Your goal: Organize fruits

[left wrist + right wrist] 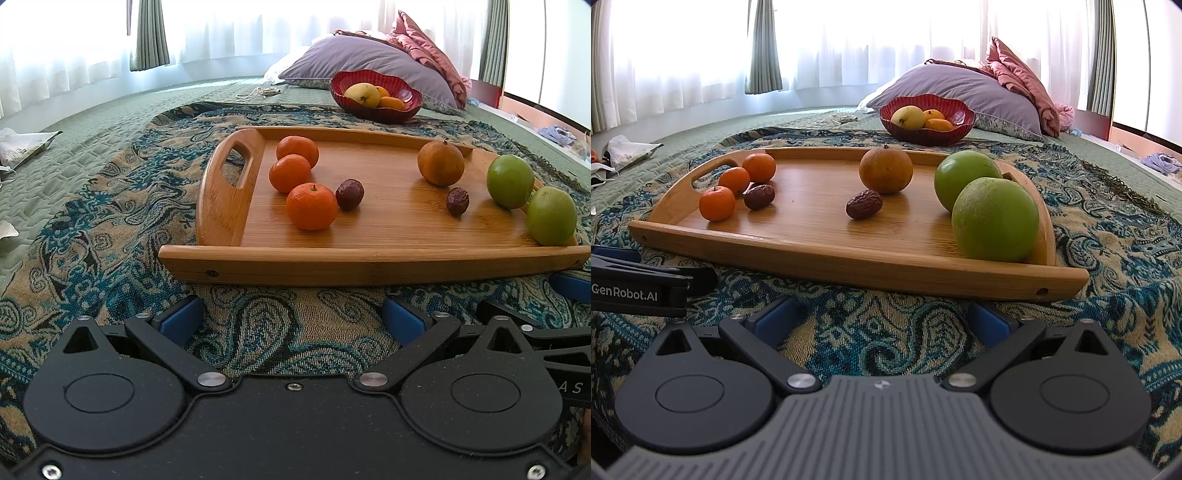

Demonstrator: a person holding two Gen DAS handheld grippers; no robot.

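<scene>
Ahead, past the tray's (849,254) near edge: green fruit (995,218) at its right end, nearest the right gripper (882,321); left gripper (291,319) likewise splayed wide, empty.

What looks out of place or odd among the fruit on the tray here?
Nothing is spilled or damaged. On the wooden tray, the two wrinkled dark-red dates lie apart, one touching the small orange tangerines, so kinds are mixed.
</scene>
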